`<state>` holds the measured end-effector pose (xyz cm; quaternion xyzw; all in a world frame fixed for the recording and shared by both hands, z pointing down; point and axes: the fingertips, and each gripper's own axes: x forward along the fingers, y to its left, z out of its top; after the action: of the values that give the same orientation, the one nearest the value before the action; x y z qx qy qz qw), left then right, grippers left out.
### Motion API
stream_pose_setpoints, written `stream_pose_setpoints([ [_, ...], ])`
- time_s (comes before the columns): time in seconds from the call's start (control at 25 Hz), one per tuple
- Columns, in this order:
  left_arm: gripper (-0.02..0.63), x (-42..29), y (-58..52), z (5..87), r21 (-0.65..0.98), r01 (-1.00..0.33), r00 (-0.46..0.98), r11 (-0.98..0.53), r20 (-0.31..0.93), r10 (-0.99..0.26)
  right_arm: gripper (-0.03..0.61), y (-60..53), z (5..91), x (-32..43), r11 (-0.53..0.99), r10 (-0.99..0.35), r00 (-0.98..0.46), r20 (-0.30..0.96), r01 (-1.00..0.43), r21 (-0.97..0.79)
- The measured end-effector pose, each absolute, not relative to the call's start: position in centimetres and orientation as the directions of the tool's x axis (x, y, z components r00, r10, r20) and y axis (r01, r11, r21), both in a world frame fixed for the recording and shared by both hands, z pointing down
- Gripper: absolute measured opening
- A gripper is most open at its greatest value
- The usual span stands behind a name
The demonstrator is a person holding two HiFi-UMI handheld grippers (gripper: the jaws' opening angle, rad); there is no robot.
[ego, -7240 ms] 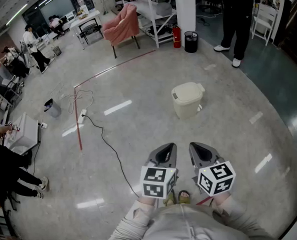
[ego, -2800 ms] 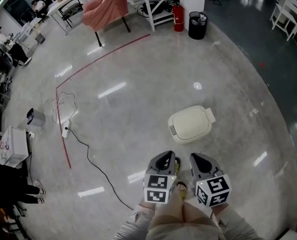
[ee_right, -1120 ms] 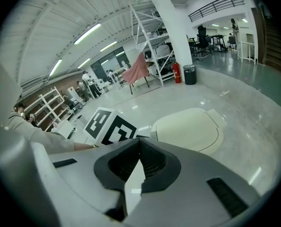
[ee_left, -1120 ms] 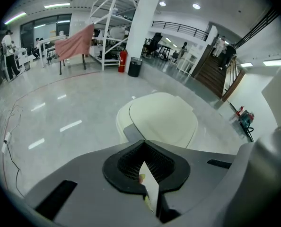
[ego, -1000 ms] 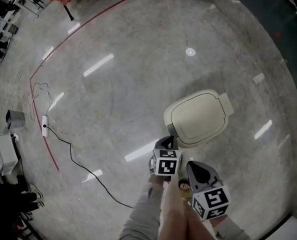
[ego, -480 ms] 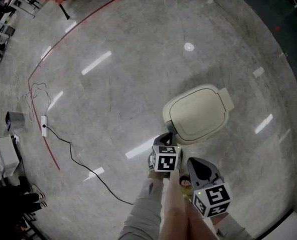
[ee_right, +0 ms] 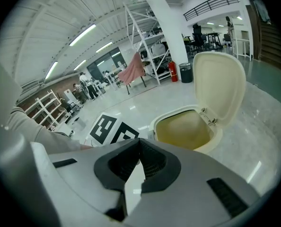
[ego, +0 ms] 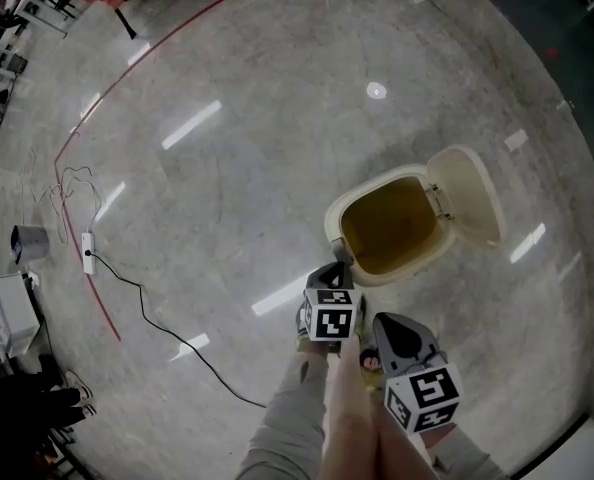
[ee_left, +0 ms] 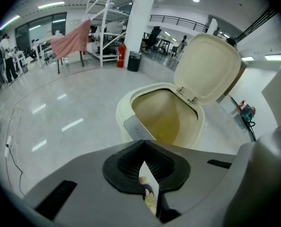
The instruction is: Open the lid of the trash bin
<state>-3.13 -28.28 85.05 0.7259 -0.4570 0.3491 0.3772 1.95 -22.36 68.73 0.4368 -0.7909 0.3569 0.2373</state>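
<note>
The cream trash bin [ego: 331, 230] stands on the floor with its lid [ego: 469, 208] swung up and back, showing a yellowish inside. My left gripper [ego: 330, 272] is shut and sits right at the bin's front edge, by the grey push button [ee_left: 137, 128]. In the left gripper view the bin [ee_left: 125, 113] is just beyond my shut left gripper [ee_left: 143, 162], with the lid [ee_left: 209, 64] upright behind. My right gripper [ego: 391, 334] is shut, empty and held back from the bin. The right gripper view shows the bin [ee_right: 165, 117], the lid [ee_right: 221, 83] and my right gripper [ee_right: 139, 158].
A red floor line [ego: 127, 78], a black cable [ego: 167, 338], a power strip [ego: 87, 243] and a small can [ego: 27, 240] lie to the left. Far off stand a pink chair [ee_left: 72, 39], a fire extinguisher [ee_left: 121, 56] and a black bin [ee_left: 134, 60].
The lid, flat on the bin half a second ago, has sprung up and back. My left gripper stays at the bin's front edge. Before that I walked up to the bin.
</note>
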Motion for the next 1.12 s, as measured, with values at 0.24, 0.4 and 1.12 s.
stream_pose_setpoints([
  [0.24, 0.005, -3.0, -28.3, 84.8, 0.231, -0.922, 0.345, -0.310, 0.853, -0.392, 0.005, -22.3, 68.5, 2.1, 0.355, -0.533, -0.499, 0.683, -0.865, -0.355],
  [0.4, 0.005, -2.8, -28.6, 84.5, 0.238, -0.926, 0.346, -0.292, 0.845, -0.408, 0.005, -22.1, 68.1, 2.3, 0.355, -0.539, -0.496, 0.680, -0.867, -0.351],
  [1.12, 0.005, -2.2, -27.6, 75.0, 0.223, -0.916, 0.367, -0.333, 0.800, -0.474, 0.005, -20.8, 63.5, 3.3, 0.403, -0.557, -0.482, 0.677, -0.869, -0.287],
])
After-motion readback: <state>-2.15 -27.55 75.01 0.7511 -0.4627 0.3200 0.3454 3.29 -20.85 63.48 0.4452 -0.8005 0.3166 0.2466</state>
